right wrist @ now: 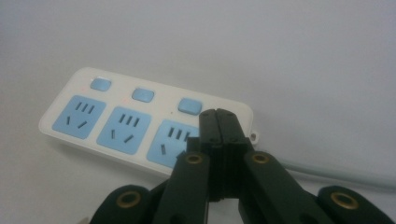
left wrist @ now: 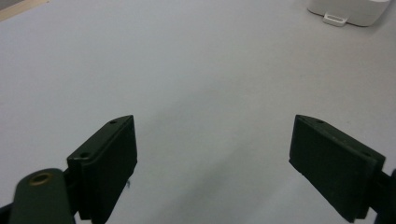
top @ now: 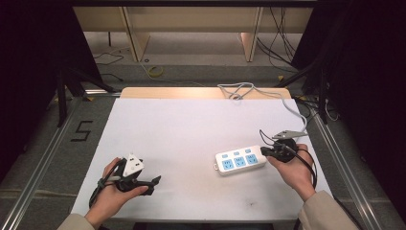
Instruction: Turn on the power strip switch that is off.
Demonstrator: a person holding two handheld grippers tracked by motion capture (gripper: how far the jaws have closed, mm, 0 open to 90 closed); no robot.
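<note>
Seen from above, a person seated at a white-topped table holds a two-jaw gripper in each hand, with a white power strip lying flat toward the right side of the tabletop, its three blue sockets facing up and its pale cable running off over the far right edge. The right gripper points at the strip's right end, its black tips just at that end, while the left gripper rests low near the front left of the table, well apart from the strip and aimed across toward it. From the left gripper view, the two black jaws stand wide apart with bare white tabletop between them and nothing held; a corner of the power strip with its small hanging tab sits far off at the top right. From the right gripper view, the jaws are pressed fully together, gripping nothing, and their joined tips hover over the socket nearest the cable end, just beside the third blue switch; the strip stretches away to the left with its three blue sockets and three switches in a row, the grey cable leaving behind the jaws to the right.
</note>
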